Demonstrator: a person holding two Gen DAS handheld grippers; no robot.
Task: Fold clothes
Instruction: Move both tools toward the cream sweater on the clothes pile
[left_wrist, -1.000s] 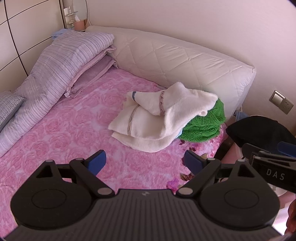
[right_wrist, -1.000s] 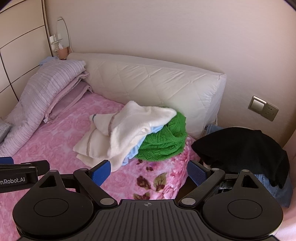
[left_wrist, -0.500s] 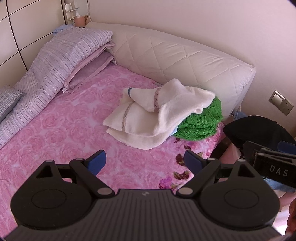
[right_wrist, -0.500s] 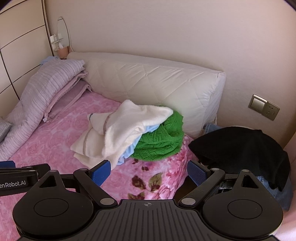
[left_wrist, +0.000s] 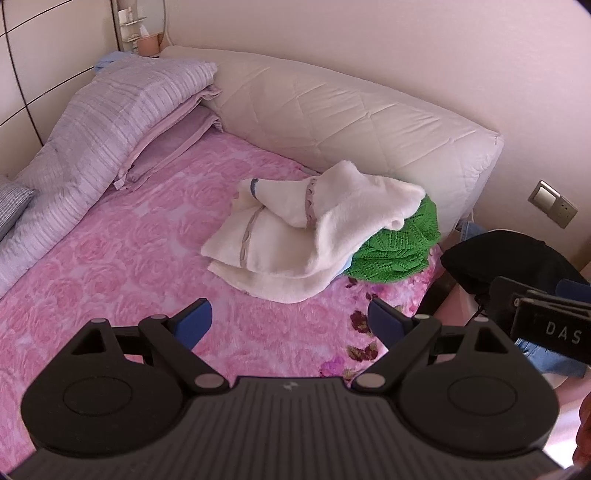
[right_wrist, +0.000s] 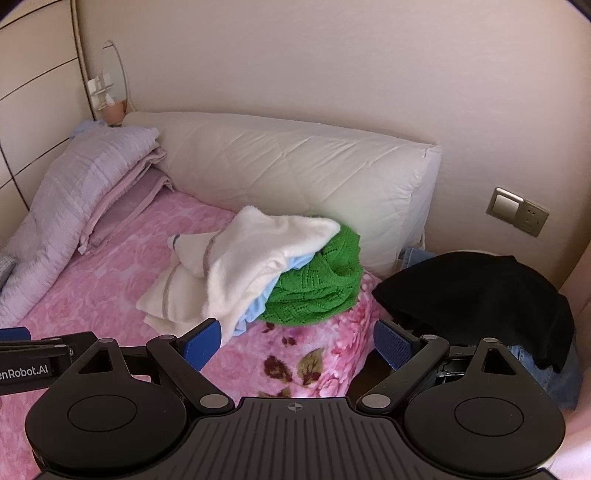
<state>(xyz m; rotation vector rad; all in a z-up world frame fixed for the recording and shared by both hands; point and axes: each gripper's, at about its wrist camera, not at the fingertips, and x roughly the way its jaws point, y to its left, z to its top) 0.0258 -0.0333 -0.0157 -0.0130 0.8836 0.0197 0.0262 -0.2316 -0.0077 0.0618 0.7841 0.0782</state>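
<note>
Both claws, left gripper (left_wrist: 290, 323) and right gripper (right_wrist: 297, 341), are hanging wide open, holding nothing. Cream fleece garment (left_wrist: 314, 232) is lying rumpled over a green knit (right_wrist: 317, 284) and pale blue cloth (right_wrist: 258, 310) by the bed's (left_wrist: 147, 240) corner. Likely soft, light, floppy; pinching an outer hem looks best. No containers showing.

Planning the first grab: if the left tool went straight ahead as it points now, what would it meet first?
Probably the cream fleece garment topping the pile; the open left tool aims at its near edge. Only pink bedspread lies between, though depth is uncertain.
</note>
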